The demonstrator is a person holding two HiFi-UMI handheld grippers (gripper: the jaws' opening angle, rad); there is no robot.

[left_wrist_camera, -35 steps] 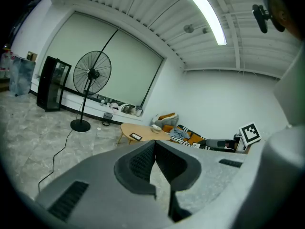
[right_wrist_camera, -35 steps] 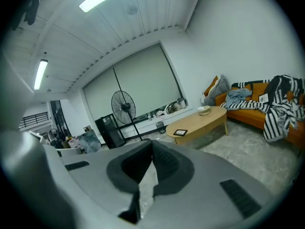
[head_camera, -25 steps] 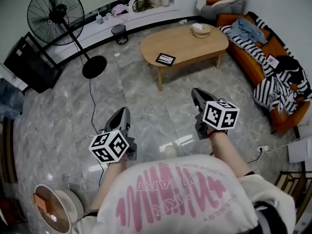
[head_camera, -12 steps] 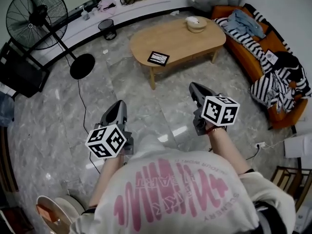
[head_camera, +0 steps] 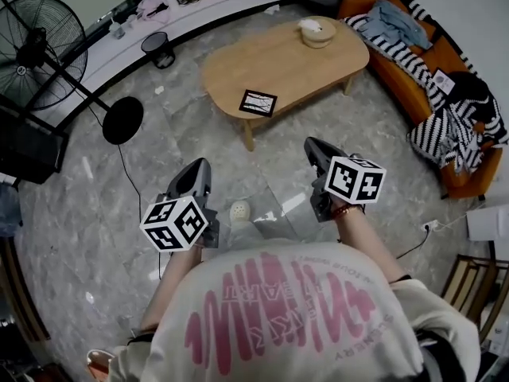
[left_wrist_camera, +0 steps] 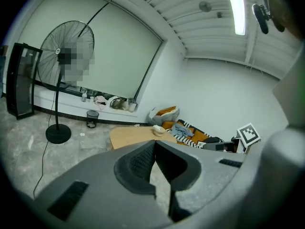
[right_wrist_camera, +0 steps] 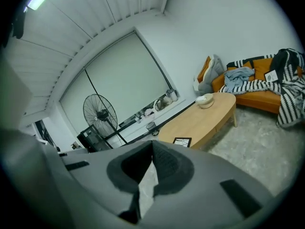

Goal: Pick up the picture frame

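Grey marbled floor (head_camera: 87, 213) spread through the room. A pale oval wooden table (head_camera: 302, 66) stood at upper centre of the head view, an orange sofa (head_camera: 398, 82) at upper right, a black pedestal fan (head_camera: 40, 42) at upper left. The left gripper view showed white walls, a wide shaded window (left_wrist_camera: 109, 51) and a ceiling strip light (left_wrist_camera: 236, 8).

Light: bright, even; ceiling strip (left_wrist_camera: 237, 8) above left gripper (left_wrist_camera: 154, 142) blown out.
Glare: white patches on floor (head_camera: 274, 207) btwn left & right gripper (head_camera: 312, 143).
Shadows: soft, faint.
Distortion: strong fisheye, black vignette at corners in gripper views.
Focus: near jaws soft; bkgd sharper.
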